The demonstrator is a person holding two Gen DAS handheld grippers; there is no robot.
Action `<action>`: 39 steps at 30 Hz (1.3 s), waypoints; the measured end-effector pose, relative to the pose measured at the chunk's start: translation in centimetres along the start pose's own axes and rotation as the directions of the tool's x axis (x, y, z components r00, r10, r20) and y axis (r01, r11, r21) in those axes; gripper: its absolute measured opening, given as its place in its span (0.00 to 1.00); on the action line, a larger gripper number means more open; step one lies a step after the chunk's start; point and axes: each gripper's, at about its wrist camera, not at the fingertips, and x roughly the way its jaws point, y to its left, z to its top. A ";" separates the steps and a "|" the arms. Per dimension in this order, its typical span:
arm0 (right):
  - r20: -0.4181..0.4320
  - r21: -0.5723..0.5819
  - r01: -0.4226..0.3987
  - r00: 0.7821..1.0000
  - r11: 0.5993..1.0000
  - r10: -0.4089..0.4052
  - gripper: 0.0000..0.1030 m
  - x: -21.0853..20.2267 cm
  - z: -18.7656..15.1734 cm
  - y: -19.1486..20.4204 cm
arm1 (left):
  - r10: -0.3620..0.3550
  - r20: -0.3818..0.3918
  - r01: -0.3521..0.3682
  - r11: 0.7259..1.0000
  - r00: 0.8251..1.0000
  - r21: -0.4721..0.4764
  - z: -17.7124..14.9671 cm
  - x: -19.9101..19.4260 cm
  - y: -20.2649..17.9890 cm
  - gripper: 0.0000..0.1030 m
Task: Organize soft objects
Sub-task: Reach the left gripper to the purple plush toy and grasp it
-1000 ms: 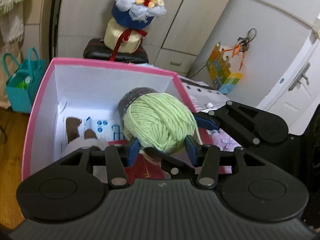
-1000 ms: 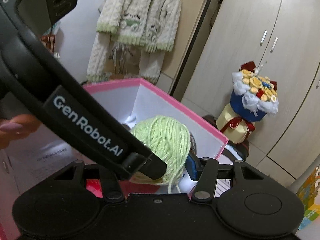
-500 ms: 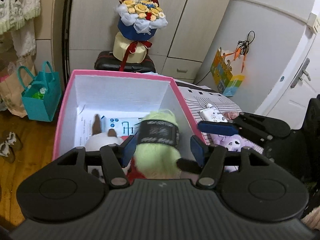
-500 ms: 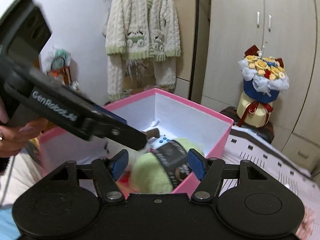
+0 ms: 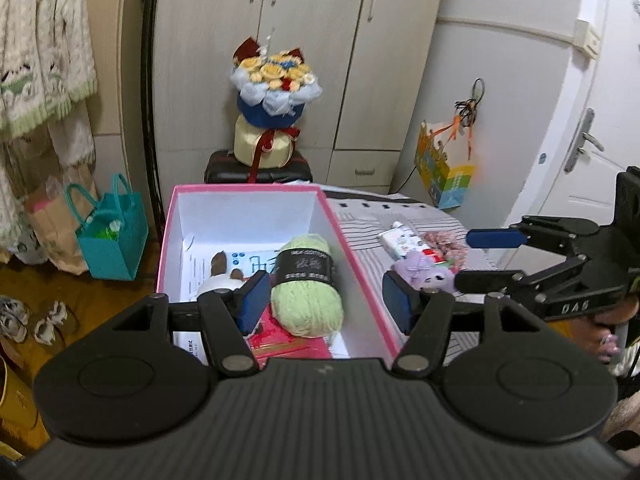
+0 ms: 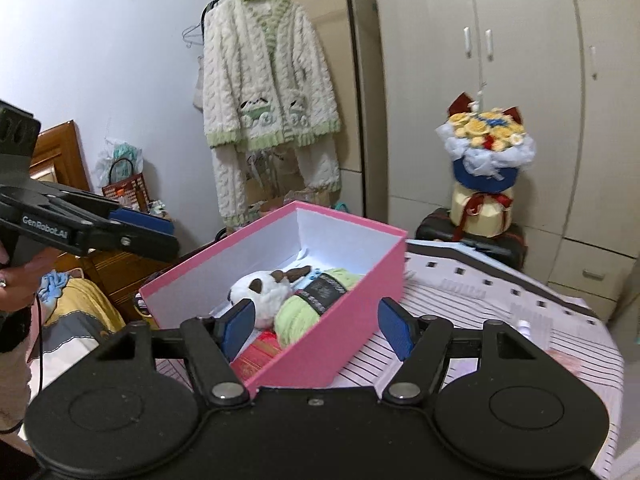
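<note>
Two soft things already lie in my pink box [image 5: 362,248]: green yarn [image 5: 307,292], then white plush [image 6: 262,292]. My left gripper [image 5: 326,300] hangs empty, jaws apart; right gripper [image 6: 316,330] is opening, empty. Purple plush [image 5: 424,272] waits on the bed.

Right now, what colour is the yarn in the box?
Light green yarn with a black label band; clearest in the left wrist view.

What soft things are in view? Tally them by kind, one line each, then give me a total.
Yarn skeins: 1, the green yarn in the pink box.
Plush toys: 2, the white and brown plush in the box and the purple plush on the striped cloth outside it.
Total: 3
</note>
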 end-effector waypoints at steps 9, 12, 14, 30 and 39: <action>0.038 0.000 0.112 0.993 0.994 -0.112 0.75 -7.7 -2.3 -2.1 | -0.054 0.016 0.053 0.996 0.998 0.076 -0.7 -2.2 -4.9 0.59; 0.037 -0.002 0.141 0.989 0.990 -0.141 0.76 -9.4 -3.4 -2.6 | -0.082 0.005 0.081 0.992 0.997 0.097 -0.8 -1.8 -6.7 0.59; 0.031 -0.004 0.152 0.988 0.988 -0.151 0.77 -10.2 -4.2 -3.0 | -0.104 -0.008 0.105 0.989 0.995 0.109 -1.0 -1.3 -8.0 0.59; -0.033 -0.109 0.163 0.985 0.981 -0.167 0.78 -7.0 -8.8 -6.3 | -0.211 -0.062 0.214 0.975 0.976 0.062 -1.2 8.0 -15.1 0.61; -0.024 -0.102 0.156 0.987 0.983 -0.159 0.79 0.3 -9.9 -9.1 | -0.162 -0.050 0.161 0.987 0.986 -0.029 -1.5 16.3 -16.1 0.59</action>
